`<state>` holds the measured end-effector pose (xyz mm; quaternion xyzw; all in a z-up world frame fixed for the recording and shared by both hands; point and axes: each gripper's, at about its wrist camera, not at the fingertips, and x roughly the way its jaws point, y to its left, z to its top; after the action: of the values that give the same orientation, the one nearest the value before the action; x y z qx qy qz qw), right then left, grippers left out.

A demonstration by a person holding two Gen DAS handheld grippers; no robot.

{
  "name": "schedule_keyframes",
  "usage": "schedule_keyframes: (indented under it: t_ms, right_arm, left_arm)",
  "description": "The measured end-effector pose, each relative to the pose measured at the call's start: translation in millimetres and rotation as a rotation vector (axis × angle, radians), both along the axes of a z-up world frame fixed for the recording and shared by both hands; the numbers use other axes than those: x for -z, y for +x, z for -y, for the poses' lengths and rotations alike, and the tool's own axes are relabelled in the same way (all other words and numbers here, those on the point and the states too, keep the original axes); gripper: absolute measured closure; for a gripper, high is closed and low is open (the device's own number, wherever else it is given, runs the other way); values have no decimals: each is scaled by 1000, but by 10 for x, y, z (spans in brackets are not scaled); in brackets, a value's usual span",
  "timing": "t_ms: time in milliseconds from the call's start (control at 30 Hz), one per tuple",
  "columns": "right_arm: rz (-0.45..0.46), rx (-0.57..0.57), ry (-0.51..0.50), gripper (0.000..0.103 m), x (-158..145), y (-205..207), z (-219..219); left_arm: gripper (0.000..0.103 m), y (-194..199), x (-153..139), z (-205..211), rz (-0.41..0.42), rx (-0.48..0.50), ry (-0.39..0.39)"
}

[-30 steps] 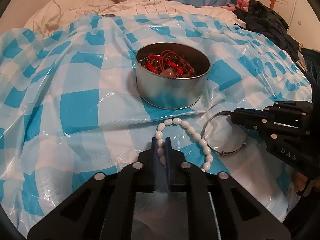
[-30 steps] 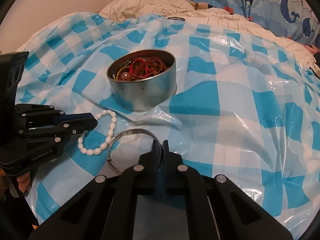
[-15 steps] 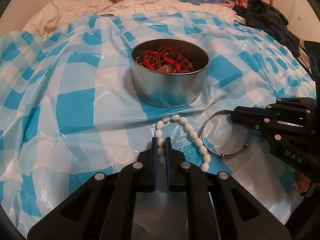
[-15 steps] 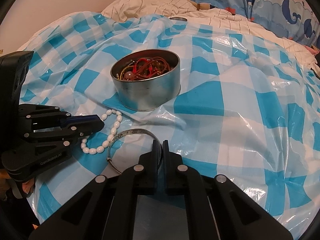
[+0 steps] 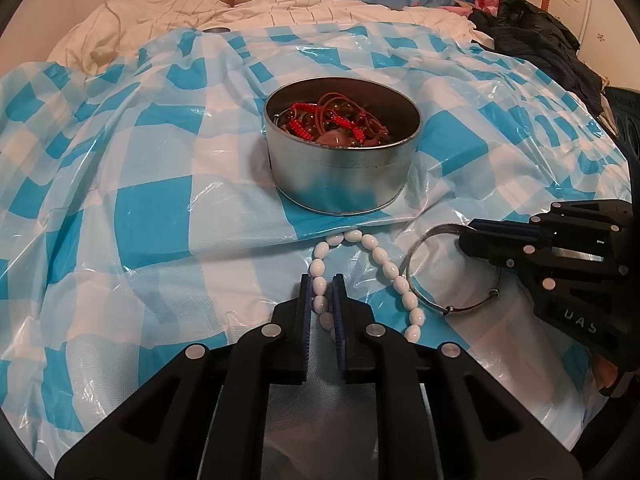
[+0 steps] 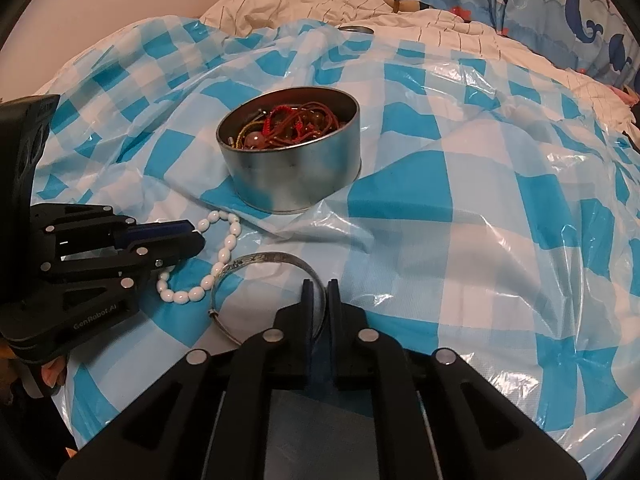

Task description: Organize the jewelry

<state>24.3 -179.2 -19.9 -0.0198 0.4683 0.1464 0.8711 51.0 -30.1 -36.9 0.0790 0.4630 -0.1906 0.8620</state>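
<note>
Both tongs have just been easing apart, left tongs (image 5: 320, 284) straddling the bead bracelet (image 5: 382, 266), right tongs (image 6: 319, 290) seemingly straddling the silver bangle (image 6: 260, 259).

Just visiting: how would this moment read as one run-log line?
left gripper: just opening, white bead bracelet between jaws | right gripper: just opening, silver bangle between jaws | tin: holds jewelry
</note>
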Motion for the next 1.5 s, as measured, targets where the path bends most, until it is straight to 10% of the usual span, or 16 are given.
schedule_keyframes:
  t_ms: [300, 1033, 1267, 1500]
  right_arm:
    - [3, -25, 9, 76, 1, -26, -46]
    - [3, -25, 7, 76, 1, -30, -52]
    - [9, -26, -1, 91, -17, -36, -39]
    - [20, -23, 6, 94, -47, -37, -28]
  left_arm:
    - [58, -8, 4, -10, 7, 3, 8]
    - [52, -18, 7, 25, 12, 9, 13]
    - [93, 11, -20, -39, 1, -13, -32]
    - [96, 13, -24, -59, -1, -11, -42]
